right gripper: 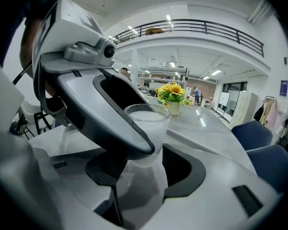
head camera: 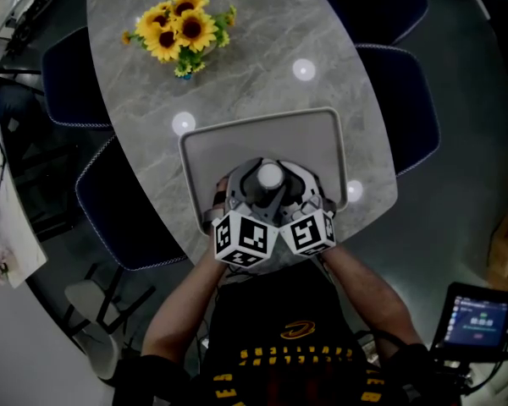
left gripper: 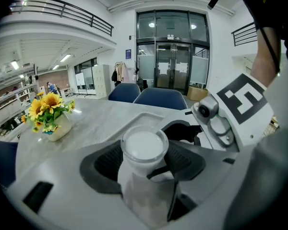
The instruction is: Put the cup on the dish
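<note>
Frosted cup [head camera: 270, 176], clamped from both sides by the left tongs [left gripper: 144, 163] and the right tongs [right gripper: 141, 163], hangs over the grey tray [head camera: 322, 138] near its front rim, where an uneven release could tip it off.

Three views, one cup
Head view looks steeply down on the cup [head camera: 270, 176]; gripper views crowd its left and right, both facing the sunflowers [left gripper: 48, 110] beyond.
</note>
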